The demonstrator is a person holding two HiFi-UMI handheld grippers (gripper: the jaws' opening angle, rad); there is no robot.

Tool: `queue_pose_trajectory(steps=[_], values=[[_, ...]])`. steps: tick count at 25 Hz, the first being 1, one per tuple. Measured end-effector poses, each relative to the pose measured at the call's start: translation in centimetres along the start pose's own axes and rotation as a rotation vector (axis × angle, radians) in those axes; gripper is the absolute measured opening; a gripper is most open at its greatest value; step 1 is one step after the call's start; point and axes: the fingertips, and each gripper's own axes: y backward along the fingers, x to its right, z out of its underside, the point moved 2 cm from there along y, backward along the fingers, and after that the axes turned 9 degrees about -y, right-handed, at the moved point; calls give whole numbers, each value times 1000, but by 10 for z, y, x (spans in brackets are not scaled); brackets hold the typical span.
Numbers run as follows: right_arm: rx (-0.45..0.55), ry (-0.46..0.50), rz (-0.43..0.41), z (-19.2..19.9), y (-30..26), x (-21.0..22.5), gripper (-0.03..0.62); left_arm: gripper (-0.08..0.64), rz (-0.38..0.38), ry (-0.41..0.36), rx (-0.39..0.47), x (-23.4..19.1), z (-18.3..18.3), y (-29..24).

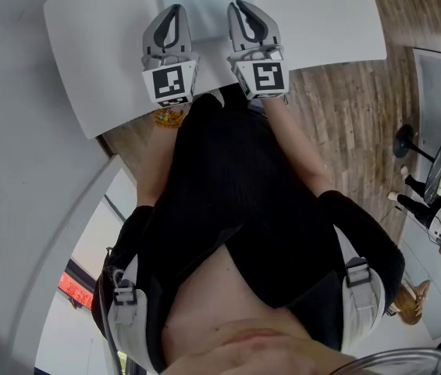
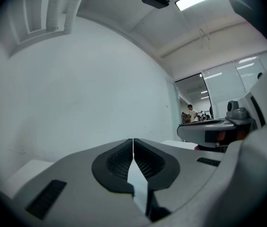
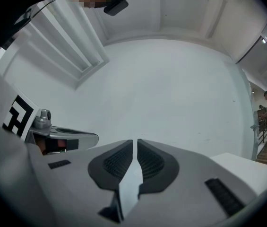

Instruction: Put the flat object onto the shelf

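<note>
A flat pale rectangular object (image 1: 204, 6) lies on the white table (image 1: 103, 45) at the top of the head view. My left gripper (image 1: 175, 9) reaches over its left part, fingers meeting at the tip. My right gripper (image 1: 240, 6) reaches over its right part, likewise shut. In the left gripper view the dark ribbed pads (image 2: 120, 161) touch at the front, with only a pale surface showing below them. The right gripper view shows its pads (image 3: 151, 161) nearly together, a thin slit between them. I see nothing held in either. No shelf is in view.
A white wall fills both gripper views ahead. Wooden floor (image 1: 345, 108) lies to the table's right, with a round black stand (image 1: 407, 141) and people (image 1: 439, 225) further right. The right gripper's body (image 2: 218, 131) shows in the left gripper view.
</note>
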Motion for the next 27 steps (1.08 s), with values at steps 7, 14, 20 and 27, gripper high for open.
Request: queue_pose_trajectory(steps=[7,14,20,27], values=[[-21,17,-1,6,4,-3,41,18,4,0,-4,0,2,4],[-42,3,10,12,2,5,41,18,-2,6,-32,-4,10,3],[-68,2,17,18,-2,12,40,18,-4,12,-49,-8,17,1],[-92,-1,20,26,-11,25,38,18,-12,28,-92,-11,33,-8]])
